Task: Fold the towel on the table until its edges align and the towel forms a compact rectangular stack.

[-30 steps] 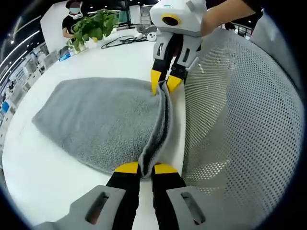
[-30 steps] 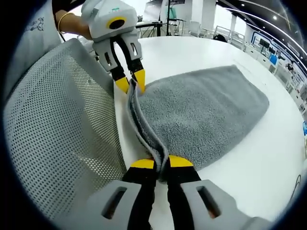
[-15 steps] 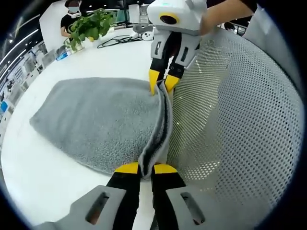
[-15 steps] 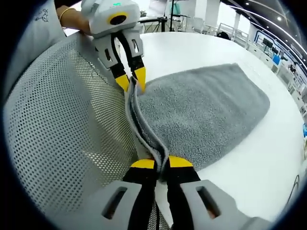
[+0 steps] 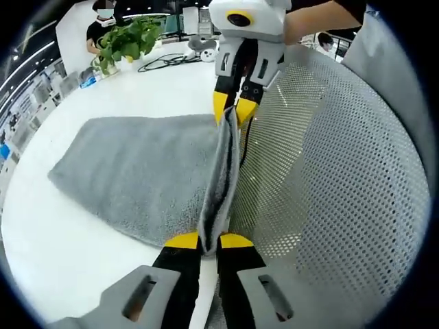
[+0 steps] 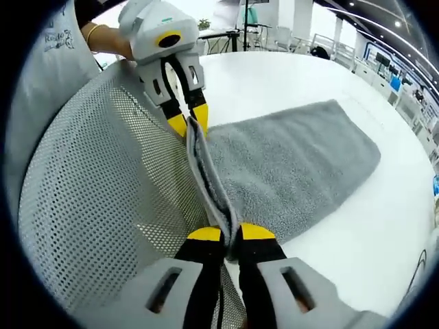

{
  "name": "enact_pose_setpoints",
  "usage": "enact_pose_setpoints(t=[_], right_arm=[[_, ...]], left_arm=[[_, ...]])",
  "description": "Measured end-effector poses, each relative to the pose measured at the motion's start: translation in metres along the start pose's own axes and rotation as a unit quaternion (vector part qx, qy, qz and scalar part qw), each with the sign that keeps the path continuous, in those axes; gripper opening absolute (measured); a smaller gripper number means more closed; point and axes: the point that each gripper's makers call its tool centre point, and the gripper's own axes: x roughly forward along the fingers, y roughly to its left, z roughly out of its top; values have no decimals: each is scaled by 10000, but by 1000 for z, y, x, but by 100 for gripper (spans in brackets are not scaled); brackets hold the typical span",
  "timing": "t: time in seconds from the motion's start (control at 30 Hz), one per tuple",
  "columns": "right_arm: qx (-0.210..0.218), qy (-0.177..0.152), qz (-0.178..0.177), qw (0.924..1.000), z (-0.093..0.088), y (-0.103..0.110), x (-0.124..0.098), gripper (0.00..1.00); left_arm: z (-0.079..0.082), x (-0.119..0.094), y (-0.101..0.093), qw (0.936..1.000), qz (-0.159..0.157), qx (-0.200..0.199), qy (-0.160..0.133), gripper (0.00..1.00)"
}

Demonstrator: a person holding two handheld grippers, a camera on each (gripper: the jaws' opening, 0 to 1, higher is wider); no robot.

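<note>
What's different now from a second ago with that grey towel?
Both grippers, left and right, have lifted the towel's pinched edge higher, drawing it taut between them and back over the mesh chair. Both stay shut on that edge; the rest of the towel still lies on the table.
</note>
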Motion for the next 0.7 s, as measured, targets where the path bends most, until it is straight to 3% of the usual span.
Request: enact_pose_setpoints(t=[0.17,0.3,0.43,0.7], right_arm=[[-72,-53,-52,9999,7,-4,-8,5],[-104,-124,-62,9998,15,-5,-14,5],[-345,-21,-139,9993,19,-9,-22,5],[-241,-188,-154,9994,35,-16,-36,4]], left_arm=[[11,-14,7,9990,84,-303,-309,7],[15,-22,12,9987,175,-299,-368,7],[27,-33,19,9961,264,-533,-658,7],[40,-50,34,9948,506,-414,-784,7]])
